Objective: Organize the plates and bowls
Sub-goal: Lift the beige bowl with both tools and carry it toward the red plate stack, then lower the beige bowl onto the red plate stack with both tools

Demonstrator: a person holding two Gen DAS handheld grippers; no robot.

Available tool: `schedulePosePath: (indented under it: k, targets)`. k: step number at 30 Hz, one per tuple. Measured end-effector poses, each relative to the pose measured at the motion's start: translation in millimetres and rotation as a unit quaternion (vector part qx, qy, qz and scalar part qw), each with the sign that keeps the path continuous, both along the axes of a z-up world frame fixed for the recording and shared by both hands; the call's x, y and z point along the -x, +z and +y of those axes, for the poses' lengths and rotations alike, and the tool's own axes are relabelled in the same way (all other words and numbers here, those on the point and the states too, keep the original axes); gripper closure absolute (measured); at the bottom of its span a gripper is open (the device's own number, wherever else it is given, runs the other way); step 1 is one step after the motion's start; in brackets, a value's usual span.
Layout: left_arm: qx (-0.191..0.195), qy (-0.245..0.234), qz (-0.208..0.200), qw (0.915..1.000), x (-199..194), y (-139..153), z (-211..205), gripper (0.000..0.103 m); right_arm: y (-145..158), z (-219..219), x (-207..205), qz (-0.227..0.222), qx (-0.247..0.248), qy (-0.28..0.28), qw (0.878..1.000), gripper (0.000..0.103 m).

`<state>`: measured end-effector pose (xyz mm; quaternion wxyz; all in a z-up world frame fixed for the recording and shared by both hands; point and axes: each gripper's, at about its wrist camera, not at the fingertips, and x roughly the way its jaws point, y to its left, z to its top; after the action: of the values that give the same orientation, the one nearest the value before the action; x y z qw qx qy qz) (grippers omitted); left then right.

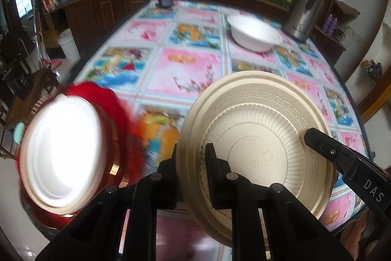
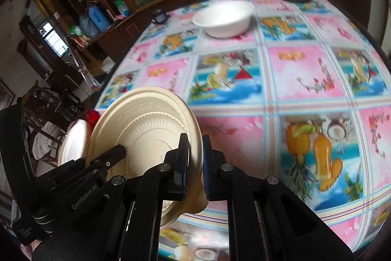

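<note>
Both claws pinch one cream, round disposable plate with a ribbed well and key-pattern rim [image 1: 259,138], holding it tilted on edge above the counter with a bright fruit-print cloth [image 1: 171,65]. The left claw [image 1: 191,163] clamps the plate's left rim; the right claw [image 2: 195,163] clamps the opposite rim. To the left a white plate in a red tray [image 1: 63,153] waits, blurred. A white foam bowl [image 1: 254,33] sits far off near a steel thermos jug [image 1: 308,9]. The step appears to be carrying the plate to a stack; next, level it and lower it squarely.
</note>
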<state>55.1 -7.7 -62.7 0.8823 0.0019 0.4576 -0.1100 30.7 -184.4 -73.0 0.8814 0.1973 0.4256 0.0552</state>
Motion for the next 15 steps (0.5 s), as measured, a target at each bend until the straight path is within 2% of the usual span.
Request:
schedulePosePath:
  k: [5, 8, 15]
  targets:
    - [-0.015, 0.034, -0.042, 0.9984, 1.8, 36.9, 37.4, 0.086, 34.0, 31.4, -11.1, -0.033, -0.001, 0.040, 0.999, 0.093]
    - [-0.030, 0.062, -0.056, 0.9961, 3.3, 52.5, 67.3, 0.086, 54.5, 65.8, -23.0, -0.054, 0.000, 0.077, 0.996, 0.093]
    - [-0.055, 0.127, -0.058, 0.9887, 3.9, 63.6, 129.5, 0.086, 71.2, 144.9, -45.1, -0.070, -0.004, 0.153, 0.986, 0.093]
